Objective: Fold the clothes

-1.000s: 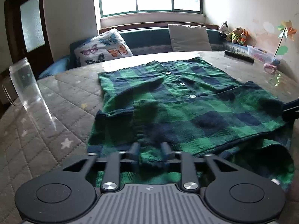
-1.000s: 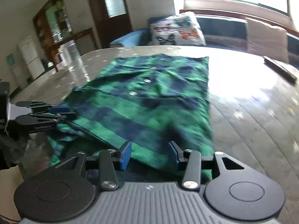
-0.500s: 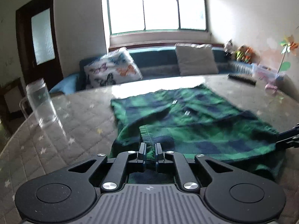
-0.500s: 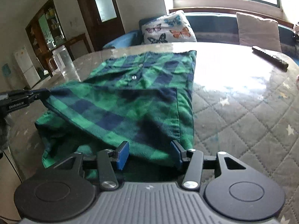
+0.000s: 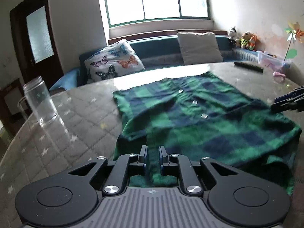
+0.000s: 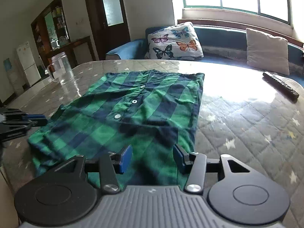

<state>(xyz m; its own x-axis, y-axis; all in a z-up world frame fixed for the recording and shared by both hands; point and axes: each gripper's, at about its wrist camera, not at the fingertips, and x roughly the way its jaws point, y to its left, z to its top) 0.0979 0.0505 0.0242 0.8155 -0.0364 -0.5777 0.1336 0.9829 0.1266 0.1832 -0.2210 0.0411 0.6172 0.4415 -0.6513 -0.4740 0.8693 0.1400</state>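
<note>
Nearby, glass jar (image 5: 39, 102) looks empty.

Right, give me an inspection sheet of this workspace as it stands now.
Surface: round table under a quilted, star-printed cover with a glossy top.
Job's things: green and navy plaid shirt, buttons up, near hem doubled over.
Clutter: clear glass jar left of the shirt; black remote at the far right; small pink item near the rim.
Grippers: left gripper shut on the shirt's near edge; right gripper open, fabric lying between its pads.
Cables: nothing seen.
Surroundings: window bench with butterfly cushion, plain cushion, soft toys, dark door.
</note>
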